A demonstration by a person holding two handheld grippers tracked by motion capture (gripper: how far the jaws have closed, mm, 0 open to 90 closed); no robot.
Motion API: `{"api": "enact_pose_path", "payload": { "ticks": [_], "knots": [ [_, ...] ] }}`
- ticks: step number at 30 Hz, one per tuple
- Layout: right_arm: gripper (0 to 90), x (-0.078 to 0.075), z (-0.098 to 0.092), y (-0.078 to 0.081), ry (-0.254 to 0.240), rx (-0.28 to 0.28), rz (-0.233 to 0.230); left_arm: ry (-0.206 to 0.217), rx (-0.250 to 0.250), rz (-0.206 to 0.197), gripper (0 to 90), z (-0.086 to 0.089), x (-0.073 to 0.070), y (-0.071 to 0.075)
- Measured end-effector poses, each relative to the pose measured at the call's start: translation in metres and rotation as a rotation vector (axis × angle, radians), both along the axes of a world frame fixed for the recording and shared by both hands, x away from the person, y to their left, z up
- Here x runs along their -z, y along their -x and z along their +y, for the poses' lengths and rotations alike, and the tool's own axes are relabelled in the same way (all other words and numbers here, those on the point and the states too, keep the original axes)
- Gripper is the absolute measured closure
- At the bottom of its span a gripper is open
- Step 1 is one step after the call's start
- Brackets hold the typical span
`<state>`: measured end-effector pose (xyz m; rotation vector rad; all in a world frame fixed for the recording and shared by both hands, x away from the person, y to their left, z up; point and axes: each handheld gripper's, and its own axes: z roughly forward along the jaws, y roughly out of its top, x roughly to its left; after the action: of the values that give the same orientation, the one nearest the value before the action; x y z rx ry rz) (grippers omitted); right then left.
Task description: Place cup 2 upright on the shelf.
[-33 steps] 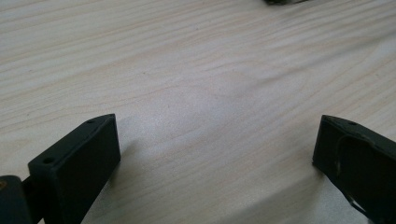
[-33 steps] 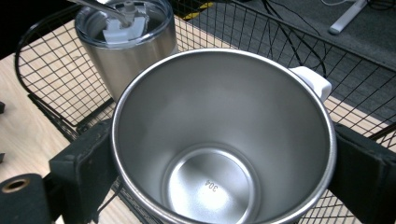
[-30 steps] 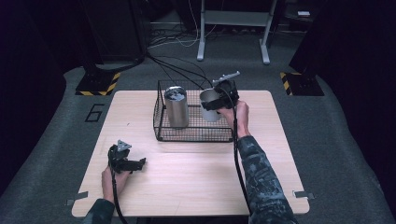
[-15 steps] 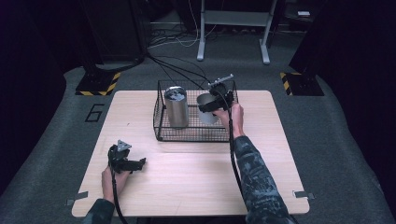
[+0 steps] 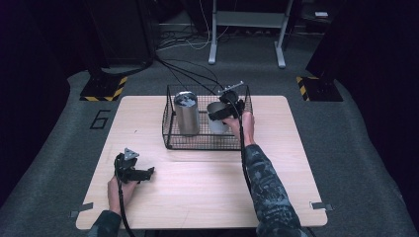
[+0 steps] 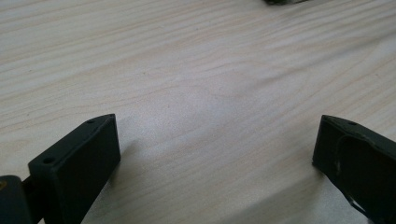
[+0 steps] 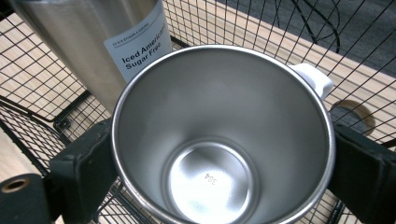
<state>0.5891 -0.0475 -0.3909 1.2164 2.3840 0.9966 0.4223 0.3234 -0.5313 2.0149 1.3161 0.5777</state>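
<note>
The steel cup [image 7: 219, 140] sits squarely between the two black jaws of the right gripper [image 7: 222, 163], one pad pressed against each side of its rim, so the gripper is closed onto it. Its mouth faces the right gripper view's camera, showing a bare, shiny inside with a small stamped mark on the bottom (it reads like 304). A white handle [image 7: 314, 79] juts from the far side of the rim. In the high view the cup [image 5: 215, 118] is inside the wire basket [image 5: 170, 121], in its right half, with the right gripper [image 5: 223, 112] over it and the person's right hand [image 5: 244, 123] behind.

Just beside the cup stands a taller steel tumbler [image 7: 88, 42], upright in the basket's left half, bearing a white label.

Well apart, near the table's [image 5: 207, 192] front left, the left gripper [image 5: 141, 174] rests low over bare wood, jaws spread wide and holding nothing.
</note>
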Motion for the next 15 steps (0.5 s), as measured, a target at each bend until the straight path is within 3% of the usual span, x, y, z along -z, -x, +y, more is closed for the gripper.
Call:
{"api": "enact_pose_path", "payload": {
  "ticks": [15],
  "knots": [
    [6.0,0.025,0.007,-0.007,0.029,0.023,0.065,0.000,0.002,0.000,0.8,0.000,0.000,0.000]
  ]
}}
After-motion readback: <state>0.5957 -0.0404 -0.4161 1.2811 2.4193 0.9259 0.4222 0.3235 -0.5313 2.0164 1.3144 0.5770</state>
